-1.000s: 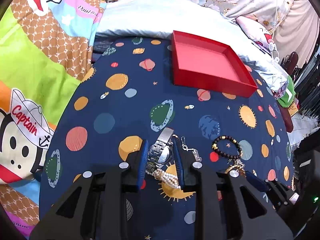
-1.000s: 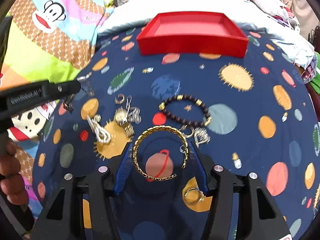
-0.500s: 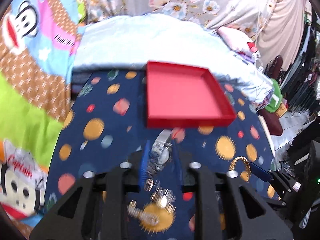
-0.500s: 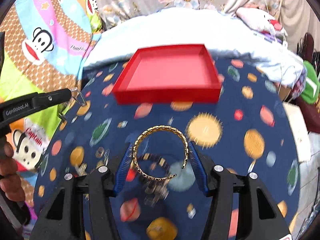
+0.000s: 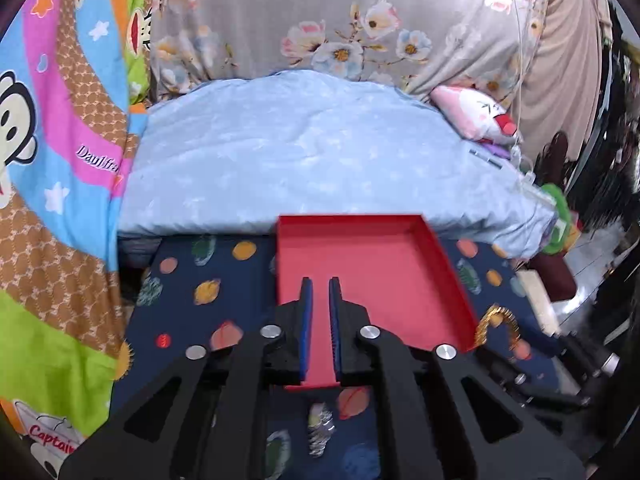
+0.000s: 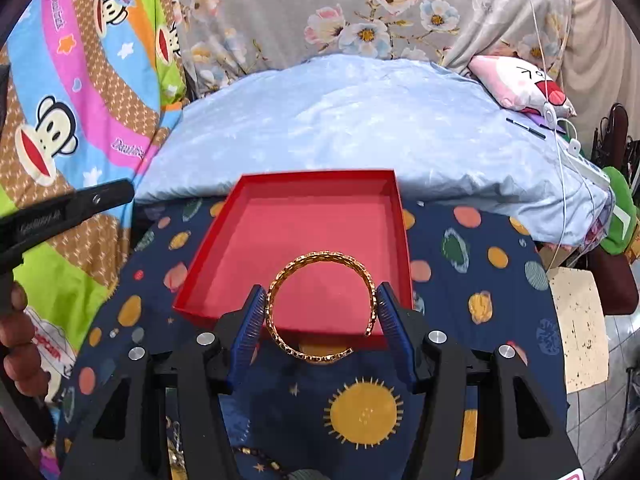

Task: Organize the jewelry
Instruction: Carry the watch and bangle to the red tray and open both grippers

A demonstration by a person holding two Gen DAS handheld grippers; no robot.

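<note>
A shallow red tray (image 5: 448, 264) (image 6: 402, 224) sits on the navy planet-print cloth (image 5: 224, 280) (image 6: 460, 272), with nothing in it. My left gripper (image 5: 319, 286) is nearly shut with nothing between its blue pads, tips over the tray's near left part. A silver watch (image 5: 320, 430) shows blurred below and behind the fingers, over the cloth short of the tray. My right gripper (image 6: 322, 300) is shut on a gold bangle (image 6: 320, 264), held flat over the tray's near edge. The bangle also shows in the left wrist view (image 5: 496, 326).
A pale blue quilt (image 5: 320, 152) (image 6: 360, 120) lies behind the tray, floral fabric beyond it. A bright cartoon-monkey blanket (image 5: 52, 160) covers the left. More jewelry (image 6: 176, 456) lies on the cloth behind the right gripper. A cluttered floor drops off at the right.
Both grippers have moved forward from the jewelry pile to the red tray. The watch has left the left gripper's pads and now shows below them. The bangle stays gripped.
</note>
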